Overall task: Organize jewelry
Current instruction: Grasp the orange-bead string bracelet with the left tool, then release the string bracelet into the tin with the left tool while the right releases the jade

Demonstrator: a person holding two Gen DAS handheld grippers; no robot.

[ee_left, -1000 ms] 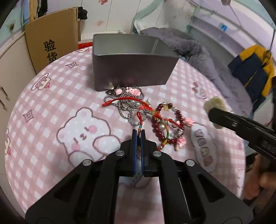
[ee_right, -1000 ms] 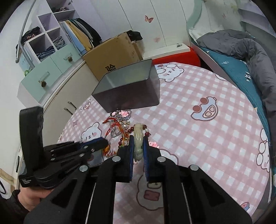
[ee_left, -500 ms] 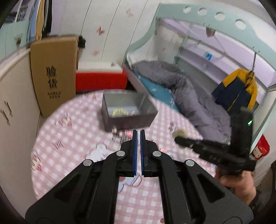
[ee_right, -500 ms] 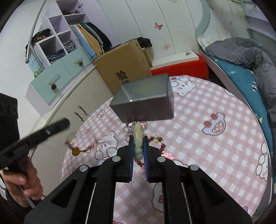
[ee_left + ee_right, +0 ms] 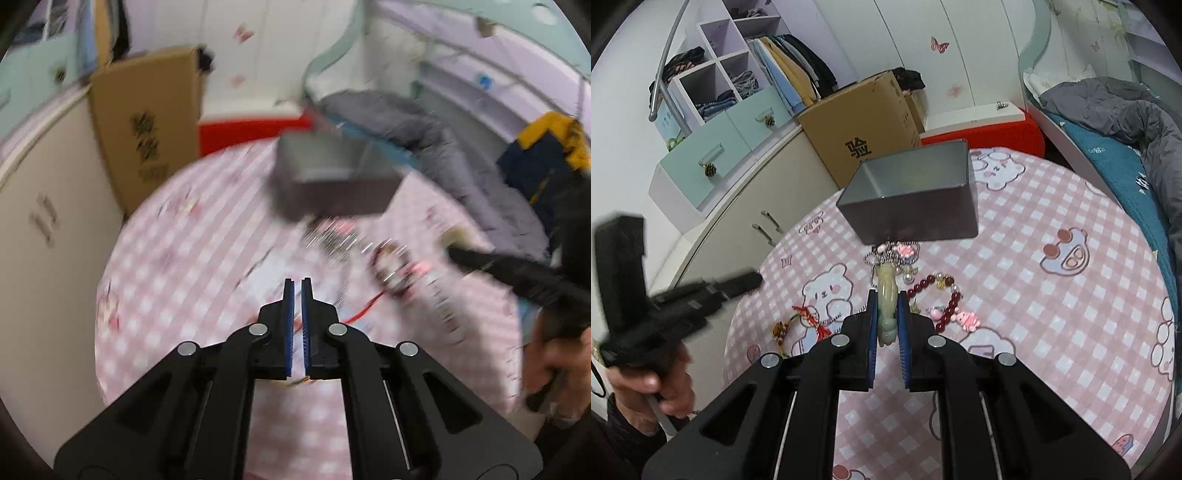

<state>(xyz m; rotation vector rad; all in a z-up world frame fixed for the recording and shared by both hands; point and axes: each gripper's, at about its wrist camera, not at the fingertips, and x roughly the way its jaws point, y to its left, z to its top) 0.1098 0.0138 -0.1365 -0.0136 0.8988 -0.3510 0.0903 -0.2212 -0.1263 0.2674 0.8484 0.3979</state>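
Observation:
My right gripper (image 5: 887, 295) is shut on a pale green jade bangle (image 5: 887, 291), held above the table in front of the grey metal box (image 5: 912, 199). A dark red bead bracelet with pink charms (image 5: 945, 299) and a silver chain (image 5: 894, 254) lie near the box. A red string bracelet (image 5: 801, 325) lies on the table at the left. My left gripper (image 5: 297, 284) has its jaws nearly together; a red cord (image 5: 364, 310) trails just right of its fingers, and I cannot tell if it is held. The left wrist view is blurred.
The round table has a pink checked cloth with bears (image 5: 1052, 332). A cardboard box (image 5: 860, 129) and cabinets (image 5: 746, 206) stand behind it at the left. A bed with a grey quilt (image 5: 1119, 114) is at the right.
My left gripper swung away from the jewelry pile with the red string bracelet, which now lies on the table at the left. My right gripper has risen slightly with the bangle.

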